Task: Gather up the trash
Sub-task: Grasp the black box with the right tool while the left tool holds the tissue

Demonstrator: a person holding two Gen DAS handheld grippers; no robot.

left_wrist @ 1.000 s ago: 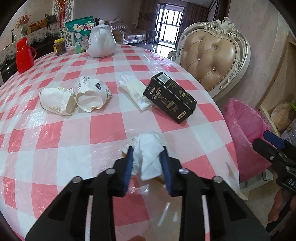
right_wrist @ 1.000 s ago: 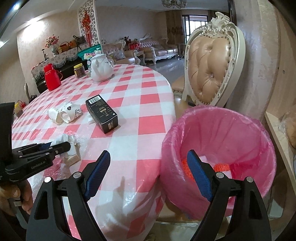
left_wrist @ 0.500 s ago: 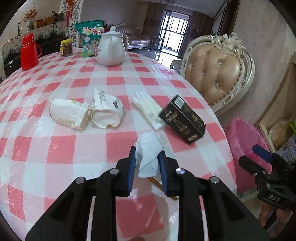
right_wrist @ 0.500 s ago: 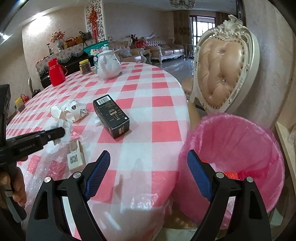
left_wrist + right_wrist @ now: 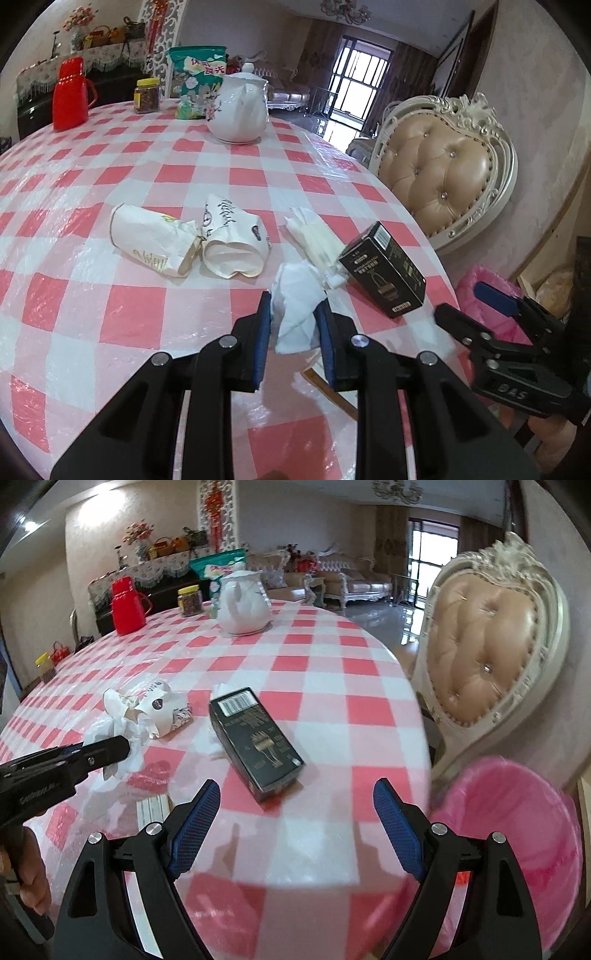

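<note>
My left gripper (image 5: pixel 293 314) is shut on a crumpled white tissue (image 5: pixel 295 306) and holds it above the checked table (image 5: pixel 110 325); it also shows in the right wrist view (image 5: pixel 110 749). Two crushed paper cups (image 5: pixel 192 242), a folded white napkin (image 5: pixel 314 236) and a black box (image 5: pixel 384 271) lie on the table. My right gripper (image 5: pixel 295 812) is open and empty, just short of the black box (image 5: pixel 258 738). A pink-lined trash bin (image 5: pixel 517 830) stands below the table edge at the right.
A white teapot (image 5: pixel 240 110), red flask (image 5: pixel 70 96), jar (image 5: pixel 147 94) and green snack bag (image 5: pixel 195 81) stand at the far side. A small card (image 5: pixel 153 808) lies near the table edge. A padded chair (image 5: pixel 443 173) stands right of the table.
My left gripper has lifted the tissue off the table and pulled back. My right gripper has moved up from the bin to over the table edge, facing the black box.
</note>
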